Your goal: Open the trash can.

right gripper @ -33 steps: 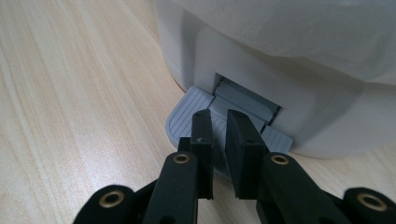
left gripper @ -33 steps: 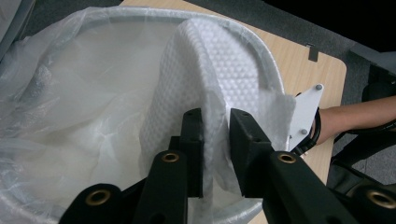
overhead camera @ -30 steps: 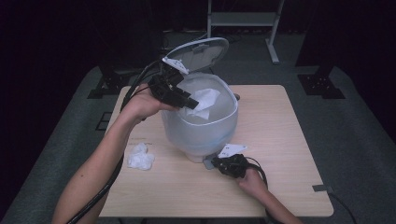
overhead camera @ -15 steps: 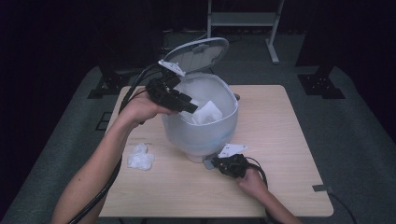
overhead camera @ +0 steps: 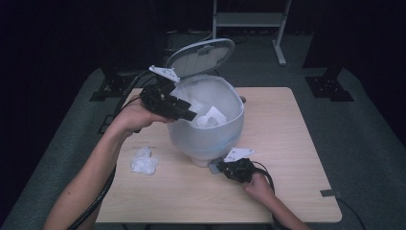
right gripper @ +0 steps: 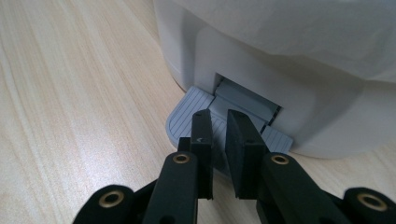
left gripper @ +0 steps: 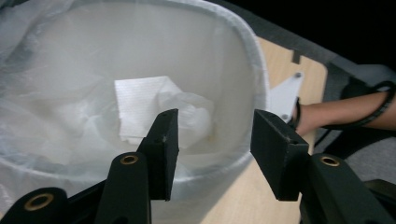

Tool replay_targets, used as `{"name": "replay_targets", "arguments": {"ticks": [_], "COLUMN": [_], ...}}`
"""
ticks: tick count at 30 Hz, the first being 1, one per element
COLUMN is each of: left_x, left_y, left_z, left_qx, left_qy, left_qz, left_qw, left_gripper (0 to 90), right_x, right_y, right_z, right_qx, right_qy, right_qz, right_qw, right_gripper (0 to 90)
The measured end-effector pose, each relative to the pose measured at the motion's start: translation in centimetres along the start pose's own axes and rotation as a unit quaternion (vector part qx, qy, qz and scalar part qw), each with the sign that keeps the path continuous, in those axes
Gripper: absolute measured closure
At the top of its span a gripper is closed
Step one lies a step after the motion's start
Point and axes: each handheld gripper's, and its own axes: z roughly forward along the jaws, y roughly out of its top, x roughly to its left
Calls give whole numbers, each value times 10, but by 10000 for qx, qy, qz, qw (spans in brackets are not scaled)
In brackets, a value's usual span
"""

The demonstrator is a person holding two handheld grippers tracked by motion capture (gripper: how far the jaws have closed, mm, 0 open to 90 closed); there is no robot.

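Tissue [left gripper: 154,109] lies dropped in the lined bin [overhead camera: 229,128] mid-desk — left gripper [overhead camera: 187,115] just opening, empty, right gripper [right gripper: 219,133] shut, pressing the pedal [right gripper: 187,116] — next, fetch the crumpled tissue [overhead camera: 143,161] near the desk's left edge.

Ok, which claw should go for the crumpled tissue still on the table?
Left, probably. The left claw hangs open and empty over the bin, on the side where the tissue lies. The right claw is shut, pressing the pedal that likely holds the lid up.
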Motion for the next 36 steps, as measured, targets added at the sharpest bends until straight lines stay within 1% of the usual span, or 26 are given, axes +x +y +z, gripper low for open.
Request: {"name": "replay_targets", "arguments": {"ticks": [1,2,7,9,11,17,21,25,31,36], "left_x": [-1,-2,-6,-6,-7,-6,-5,-3,1,3], "left_y": [-1,-2,-7,-8,-13,-26,-35,-44,-54,-63], "left_z": [-1,-3,-12,-13,-20,-28,-34,-38,-40,-41], "left_qx": [-44,-34,-55,-70,-91,-121,-108,-125,-129,-96], "left_qy": [-36,-41,4,-3,-7,65,86,124,135,193], "left_qz": [-6,27,98,91,106,44,63,24,-56,-105], "left_qw": [10000,10000,9999,9999,9999,9999,9999,9998,9998,9997], "left_gripper": [509,509,497,491,480,462,453,452,434,411], "right_x": [0,0,0,0,0,0,0,0,1,1], "right_y": [0,0,1,1,1,1,2,2,2,2], "right_z": [0,0,0,0,0,0,0,0,0,0], "right_qx": [1,3,9,27,35,44,61,85,74,73], "right_qy": [-2,1,-1,21,13,7,0,4,-6,-7], "right_qz": [-1,0,-17,-23,-34,-24,-8,-12,0,5], "right_qw": [10000,10000,10000,10000,10000,10000,10000,10000,10000,10000], "right_gripper": [806,806,806,806,806,806,806,806,806,806]}}
